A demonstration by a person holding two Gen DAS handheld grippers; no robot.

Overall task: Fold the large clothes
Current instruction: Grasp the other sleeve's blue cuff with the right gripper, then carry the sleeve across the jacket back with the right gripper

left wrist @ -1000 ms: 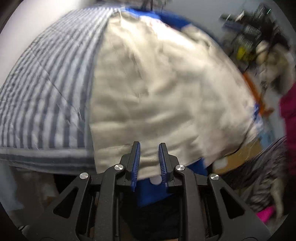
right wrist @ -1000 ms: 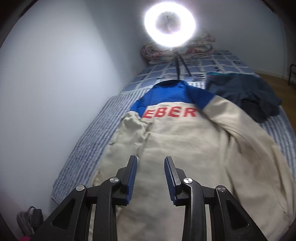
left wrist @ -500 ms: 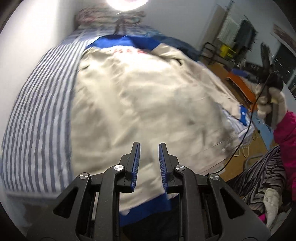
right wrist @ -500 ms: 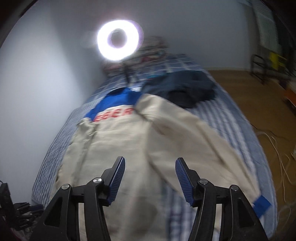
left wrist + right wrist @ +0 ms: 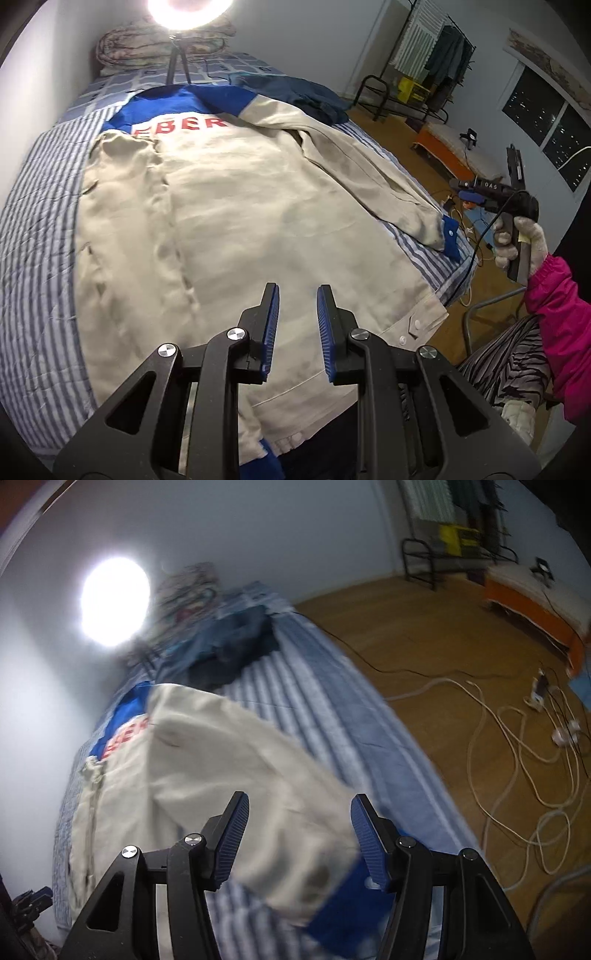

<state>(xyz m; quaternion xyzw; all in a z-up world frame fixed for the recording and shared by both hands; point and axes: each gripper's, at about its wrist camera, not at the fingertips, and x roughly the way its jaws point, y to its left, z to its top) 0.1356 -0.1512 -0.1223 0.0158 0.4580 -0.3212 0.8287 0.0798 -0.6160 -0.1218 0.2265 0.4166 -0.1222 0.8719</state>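
A large beige jacket (image 5: 236, 206) with a blue yoke and red letters lies back-up on the striped bed (image 5: 33, 229). Its left sleeve is folded in over the body; its right sleeve (image 5: 373, 173) stretches out to a blue cuff (image 5: 450, 236) near the bed's right edge. My left gripper (image 5: 295, 325) is open and empty, hovering above the jacket's hem. My right gripper (image 5: 295, 834) is open wide just above the right sleeve (image 5: 236, 775) and its blue cuff (image 5: 343, 897). It also shows in the left wrist view (image 5: 491, 195), held by a gloved hand beside the bed.
A dark blue garment (image 5: 303, 96) lies on the bed beyond the jacket. A ring light (image 5: 188, 11) on a tripod and folded bedding stand at the head. Right of the bed are wooden floor with cables (image 5: 517, 738), an orange bench (image 5: 447, 155) and a clothes rack.
My right gripper has swung right from over the jacket's middle to the right sleeve's cuff and opened wider. My left gripper has risen from the hem and tilted up.
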